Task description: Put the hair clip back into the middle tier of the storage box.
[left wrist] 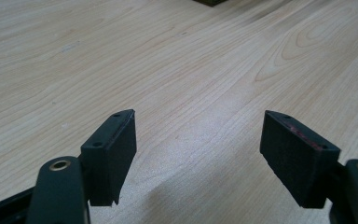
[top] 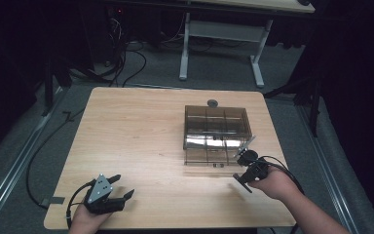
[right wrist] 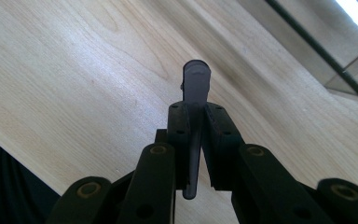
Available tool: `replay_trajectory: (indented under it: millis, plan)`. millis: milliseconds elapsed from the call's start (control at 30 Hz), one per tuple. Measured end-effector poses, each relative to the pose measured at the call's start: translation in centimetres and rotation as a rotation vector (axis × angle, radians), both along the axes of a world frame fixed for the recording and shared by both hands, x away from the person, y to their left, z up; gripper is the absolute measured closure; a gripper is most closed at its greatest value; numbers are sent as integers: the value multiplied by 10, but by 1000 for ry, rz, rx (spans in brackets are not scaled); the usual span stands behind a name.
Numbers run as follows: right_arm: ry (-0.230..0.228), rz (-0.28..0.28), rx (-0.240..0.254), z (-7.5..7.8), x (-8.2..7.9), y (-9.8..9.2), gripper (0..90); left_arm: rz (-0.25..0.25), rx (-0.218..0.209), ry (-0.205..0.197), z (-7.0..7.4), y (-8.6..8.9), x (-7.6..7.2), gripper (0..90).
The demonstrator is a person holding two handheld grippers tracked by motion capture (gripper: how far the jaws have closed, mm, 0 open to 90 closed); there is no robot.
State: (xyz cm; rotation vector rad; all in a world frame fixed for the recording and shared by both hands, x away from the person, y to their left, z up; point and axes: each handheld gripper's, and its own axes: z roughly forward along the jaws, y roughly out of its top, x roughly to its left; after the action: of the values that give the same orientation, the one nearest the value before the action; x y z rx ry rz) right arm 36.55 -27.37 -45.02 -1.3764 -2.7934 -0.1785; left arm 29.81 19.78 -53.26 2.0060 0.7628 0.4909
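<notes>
The wooden table [top: 141, 146] carries everything, and the landmark on it is the smoky, see-through compartment box [top: 216, 127], a divided organiser standing toward the far right part of the top, with its inner walls marking out a grid of small cells. Just behind the box, at its far side, lies a small round dark disc [top: 213, 103], apart from the box and untouched. In front of the box and a little to its right, the right gripper [top: 247, 155] is raised off the table in the person's hand; its jaws are pressed together on a thin, flat translucent divider strip [right wrist: 195, 102], which the right gripper view shows standing edge-on between the pads and sticking out past the tips. In the high view the strip [top: 244, 145] slants up toward the box's near right corner, close to its front wall. Pinching so thin a piece by its flat faces looks like the only sure way to steer it, and holding it by one end leaves the free end to lead, probably into a slot among the cells. Well to the left of the box, near the table's front edge, the left gripper [top: 121, 187] rests low in the other hand with its jaws spread wide and nothing between them, bare wood showing in the gap [left wrist: 196, 154]; it appears parked there, clear of the work.
</notes>
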Motion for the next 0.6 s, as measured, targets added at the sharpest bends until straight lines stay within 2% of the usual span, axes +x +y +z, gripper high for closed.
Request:
replay_trajectory:
  millis: [267, 333, 367, 433, 600]
  plan:
    - [-10, -11, 1, 16, 8, 5, 818, -1, -2, 1, 0, 0, 0, 274]
    - [-23, 7, 6, 20, 11, 7, 818, -1, -2, 1, 0, 0, 0, 274]
    - [-19, -4, 2, 21, 12, 8, 819, -1, -2, 1, 0, 0, 0, 274]
    - [-27, 22, 6, 24, 15, 10, 818, -1, -2, 2, 0, 0, 0, 275]
    - [-29, 39, 8, 28, 23, 15, 818, -3, -3, 4, 0, 0, 0, 274]
